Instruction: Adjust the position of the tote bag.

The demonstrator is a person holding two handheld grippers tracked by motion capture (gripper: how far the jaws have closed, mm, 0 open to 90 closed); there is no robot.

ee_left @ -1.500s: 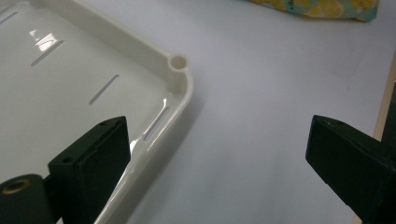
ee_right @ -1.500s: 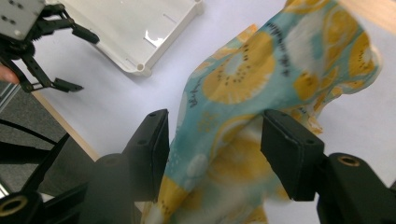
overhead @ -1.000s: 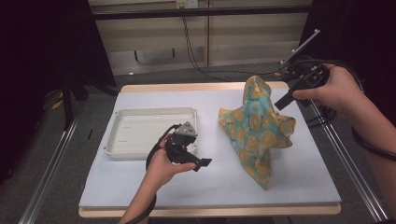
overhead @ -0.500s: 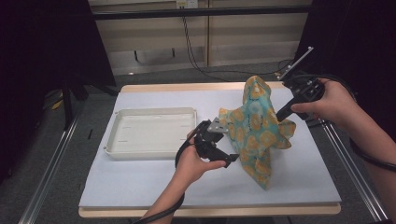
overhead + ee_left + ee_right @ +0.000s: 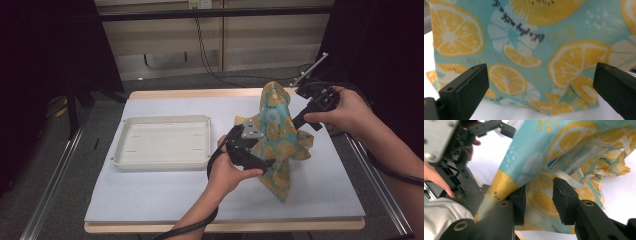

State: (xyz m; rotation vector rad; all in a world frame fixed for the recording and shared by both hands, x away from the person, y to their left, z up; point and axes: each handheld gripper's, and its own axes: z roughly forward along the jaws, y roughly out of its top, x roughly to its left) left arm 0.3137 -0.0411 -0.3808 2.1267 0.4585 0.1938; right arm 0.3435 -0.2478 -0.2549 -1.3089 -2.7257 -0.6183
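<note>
Cloth (image 5: 277,132): teal fabric printed with orange and lemon slices, standing on the white table cover (image 5: 165,195) in a tall peak, its lower folds spilling toward the person. It sits right of the white tray (image 5: 165,162), apart from it.

Right gripper (image 5: 299,119): held in the person's right hand at the cloth's upper right side. In the right gripper view (image 5: 537,202) its two black jaws stand partly apart with a fold of the cloth between them; they have just been closing. The left pad (image 5: 520,203) lies against the fabric. Whether the right pad (image 5: 562,203) presses it as well is hard to judge from this angle, so a firm grip cannot be confirmed, though the peak does hang from this side.

Left gripper (image 5: 252,142): held in the left hand (image 5: 227,172) at the cloth's left flank, between cloth and tray. In the left gripper view (image 5: 541,85) the jaws stand wide apart, one at either lower corner, with the printed fabric straight ahead and close. Neither pad (image 5: 465,88) touches it; nothing is held.

Tray: shallow, rectangular, left of the cloth on the same cover.
</note>
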